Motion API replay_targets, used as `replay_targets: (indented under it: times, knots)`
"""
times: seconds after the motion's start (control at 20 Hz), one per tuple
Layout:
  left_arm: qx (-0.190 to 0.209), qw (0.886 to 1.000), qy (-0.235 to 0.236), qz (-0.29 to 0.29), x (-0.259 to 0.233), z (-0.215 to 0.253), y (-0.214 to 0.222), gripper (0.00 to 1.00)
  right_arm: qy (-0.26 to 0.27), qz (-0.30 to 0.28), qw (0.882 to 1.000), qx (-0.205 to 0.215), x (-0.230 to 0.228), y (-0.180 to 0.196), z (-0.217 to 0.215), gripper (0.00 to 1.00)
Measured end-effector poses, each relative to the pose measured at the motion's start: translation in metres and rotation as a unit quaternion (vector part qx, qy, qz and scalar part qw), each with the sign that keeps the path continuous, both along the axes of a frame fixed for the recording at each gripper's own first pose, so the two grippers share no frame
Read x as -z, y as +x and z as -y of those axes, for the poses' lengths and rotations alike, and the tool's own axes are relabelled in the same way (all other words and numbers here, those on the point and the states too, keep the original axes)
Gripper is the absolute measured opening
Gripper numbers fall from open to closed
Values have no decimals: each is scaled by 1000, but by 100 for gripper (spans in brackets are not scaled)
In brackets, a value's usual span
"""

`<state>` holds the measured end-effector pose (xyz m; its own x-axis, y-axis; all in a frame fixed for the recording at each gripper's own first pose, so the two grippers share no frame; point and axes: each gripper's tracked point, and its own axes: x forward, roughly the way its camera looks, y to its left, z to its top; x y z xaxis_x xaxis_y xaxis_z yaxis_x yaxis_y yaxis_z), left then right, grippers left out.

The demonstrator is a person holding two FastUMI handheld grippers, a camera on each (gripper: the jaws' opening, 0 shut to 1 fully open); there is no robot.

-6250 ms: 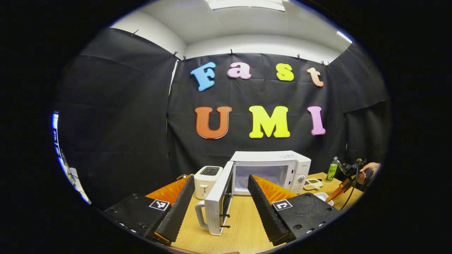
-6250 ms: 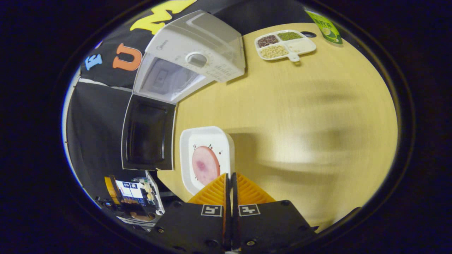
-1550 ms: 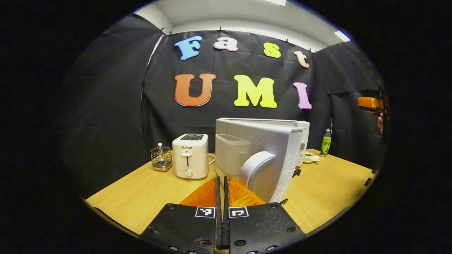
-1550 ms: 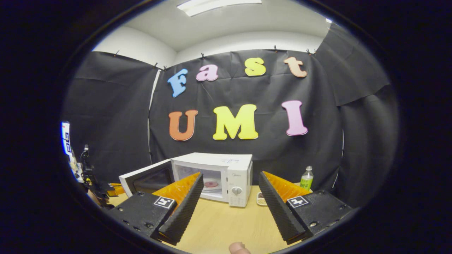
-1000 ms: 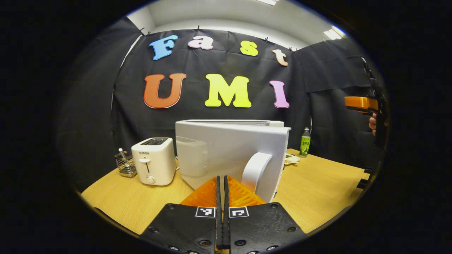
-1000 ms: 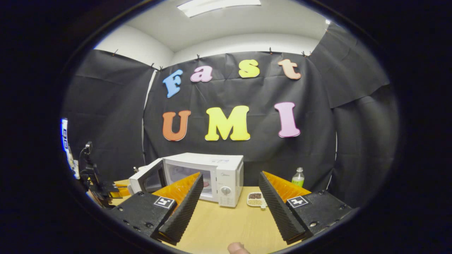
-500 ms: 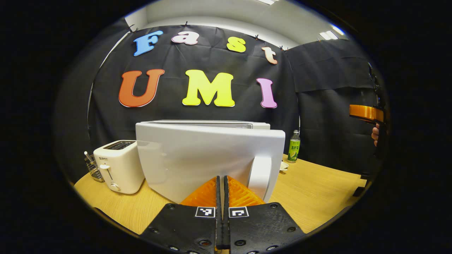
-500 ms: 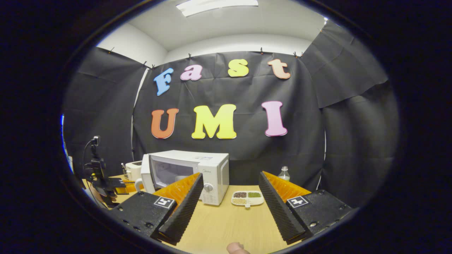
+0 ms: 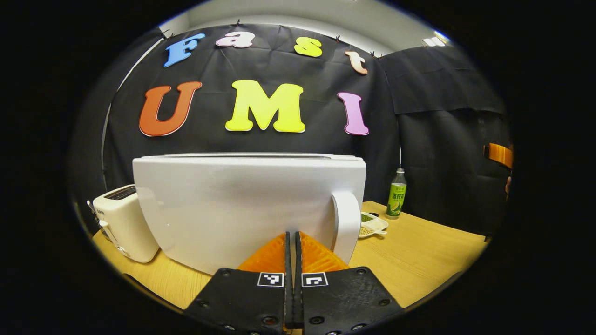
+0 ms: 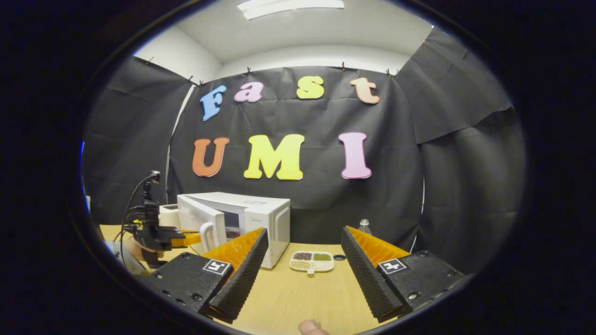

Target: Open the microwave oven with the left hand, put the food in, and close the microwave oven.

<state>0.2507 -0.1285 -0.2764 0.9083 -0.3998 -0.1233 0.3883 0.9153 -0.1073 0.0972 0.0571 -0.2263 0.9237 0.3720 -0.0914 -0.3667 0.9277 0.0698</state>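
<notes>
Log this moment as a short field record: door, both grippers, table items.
microwave door: nearly shut, a gap remains at the microwave
left gripper: shut, tips against the door beside the handle
right gripper: open, holding nothing
table: divided dish, green bottle, toaster

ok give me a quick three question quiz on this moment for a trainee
1. True or false: the left gripper is shut, its tips at the microwave door.
2. Is the right gripper (a) open and empty, (b) clamped on the bottle, or (c) holding the divided dish?
3. Fill in: in the left gripper view, the green bottle stands ____ the door handle (left of / right of).

Key: 1 true; 2 a; 3 right of.
</notes>
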Motion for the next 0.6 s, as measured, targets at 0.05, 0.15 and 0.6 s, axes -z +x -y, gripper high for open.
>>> replay_targets:
  times: [0.05, 0.15, 0.6]
  knots:
    - [-3, 1000, 1, -1, 1, 4, 9, 0, -1, -4, 1000, 1, 6, 4, 2, 100]
    - [-9, 1000, 1, 0, 2, 11, 24, 0, -2, -10, 1000, 2, 14, 11, 5, 100]
    - [-33, 999, -7, -15, 10, 30, 66, 0, 11, -42, 999, 8, 29, 4, 12, 92]
